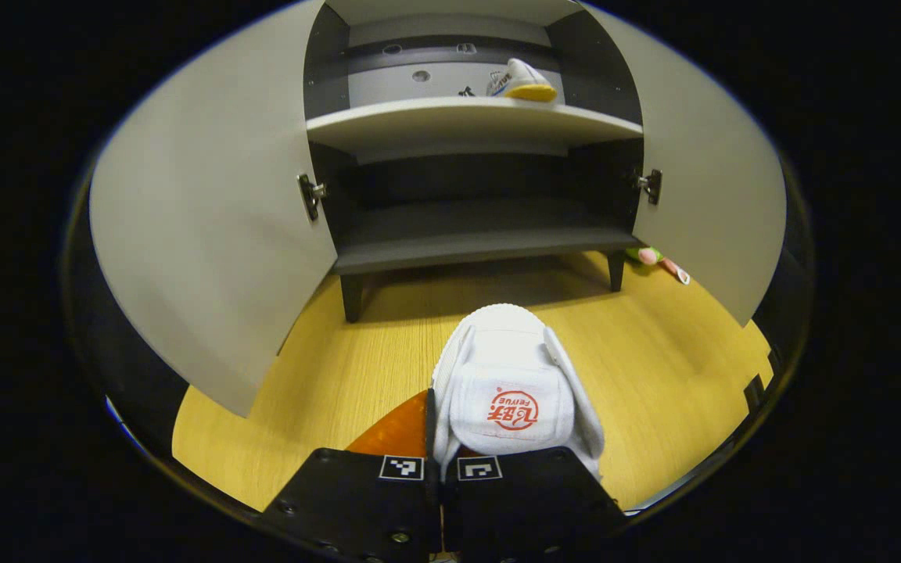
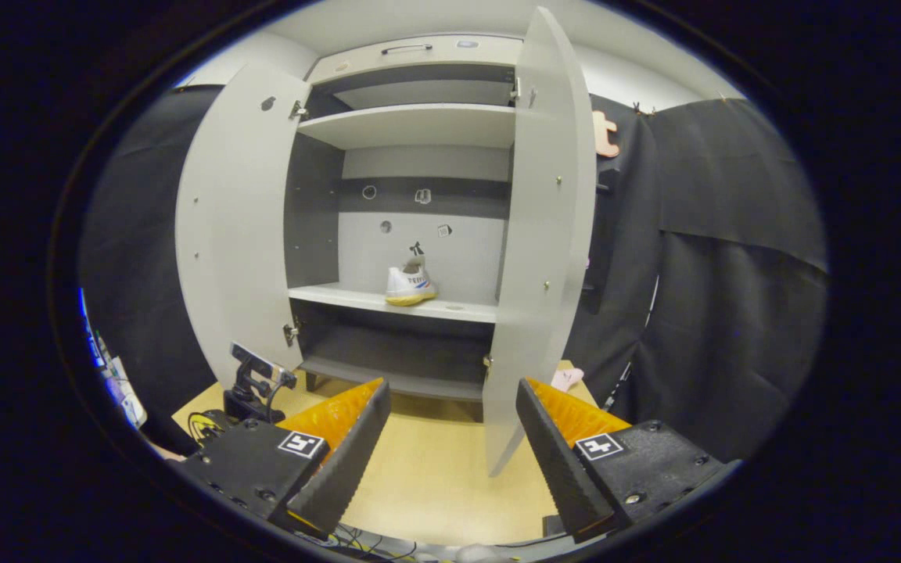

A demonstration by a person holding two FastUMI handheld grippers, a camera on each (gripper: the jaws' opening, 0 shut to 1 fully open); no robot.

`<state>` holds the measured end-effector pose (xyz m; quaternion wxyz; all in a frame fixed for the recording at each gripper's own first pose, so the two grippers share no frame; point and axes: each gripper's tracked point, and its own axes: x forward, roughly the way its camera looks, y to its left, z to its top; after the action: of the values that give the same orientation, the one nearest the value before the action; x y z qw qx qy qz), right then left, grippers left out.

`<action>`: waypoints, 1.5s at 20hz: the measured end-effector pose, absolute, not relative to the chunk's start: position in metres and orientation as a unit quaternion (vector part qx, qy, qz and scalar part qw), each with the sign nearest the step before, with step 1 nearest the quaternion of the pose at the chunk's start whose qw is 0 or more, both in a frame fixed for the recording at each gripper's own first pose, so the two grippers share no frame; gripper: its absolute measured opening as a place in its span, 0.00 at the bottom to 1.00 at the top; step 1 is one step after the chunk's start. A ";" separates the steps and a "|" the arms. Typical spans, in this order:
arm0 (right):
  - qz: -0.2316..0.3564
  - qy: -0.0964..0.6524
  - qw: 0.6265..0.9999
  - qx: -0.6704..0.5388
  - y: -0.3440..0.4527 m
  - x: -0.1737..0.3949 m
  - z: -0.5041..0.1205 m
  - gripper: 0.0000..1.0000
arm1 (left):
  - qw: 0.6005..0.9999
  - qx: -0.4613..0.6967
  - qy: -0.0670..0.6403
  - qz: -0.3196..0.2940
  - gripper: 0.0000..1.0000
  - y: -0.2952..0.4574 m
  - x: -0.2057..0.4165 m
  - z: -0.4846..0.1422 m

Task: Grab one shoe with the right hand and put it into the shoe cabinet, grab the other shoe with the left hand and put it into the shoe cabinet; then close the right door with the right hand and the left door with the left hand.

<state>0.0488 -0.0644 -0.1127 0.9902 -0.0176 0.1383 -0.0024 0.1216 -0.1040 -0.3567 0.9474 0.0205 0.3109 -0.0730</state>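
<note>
We held the white canvas shoe (image 1: 509, 391) clenched in our left gripper (image 1: 441, 469) before the grey two-door shoe cabinet (image 1: 466, 125); our right gripper (image 2: 452, 438) stood released.

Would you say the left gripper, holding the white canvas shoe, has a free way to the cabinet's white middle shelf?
Probably yes: both grey doors stand wide open, and the white middle shelf is bare left of the shoe already there. The left gripper grips the white canvas shoe.

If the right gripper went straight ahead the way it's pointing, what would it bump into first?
Probably the right door: the open right gripper points at its edge, which stands between the fingers in the right gripper view. Depth is hard to judge.
</note>
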 end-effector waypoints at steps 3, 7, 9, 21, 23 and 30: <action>0.009 0.126 0.992 -0.019 -0.059 0.050 -0.105 1.00 | 0.956 0.034 0.282 -0.071 0.01 -0.096 0.133 -0.303; 0.022 0.117 0.993 -0.007 -0.054 0.053 -0.100 1.00 | 0.969 0.011 0.240 -0.057 0.01 -0.088 0.144 -0.218; 0.029 0.116 0.993 -0.001 -0.051 0.054 -0.100 1.00 | 0.975 0.009 0.215 -0.052 0.01 -0.079 0.168 -0.184; 0.064 0.117 0.991 -0.004 -0.037 0.069 -0.101 1.00 | 0.996 0.016 0.088 -0.021 0.00 -0.075 0.318 -0.018; 0.066 0.119 0.991 -0.009 -0.036 0.073 -0.102 1.00 | 0.995 0.028 0.090 -0.014 0.01 -0.077 0.348 -0.019; 0.068 0.136 0.988 -0.021 -0.040 0.088 -0.107 1.00 | 0.989 0.027 0.144 0.001 0.01 -0.083 0.424 -0.063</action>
<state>0.0879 -0.0400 -0.1066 0.9881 -0.0212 0.1360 0.0680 0.4240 -0.0826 -0.0634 0.9892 0.0272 0.1443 0.0015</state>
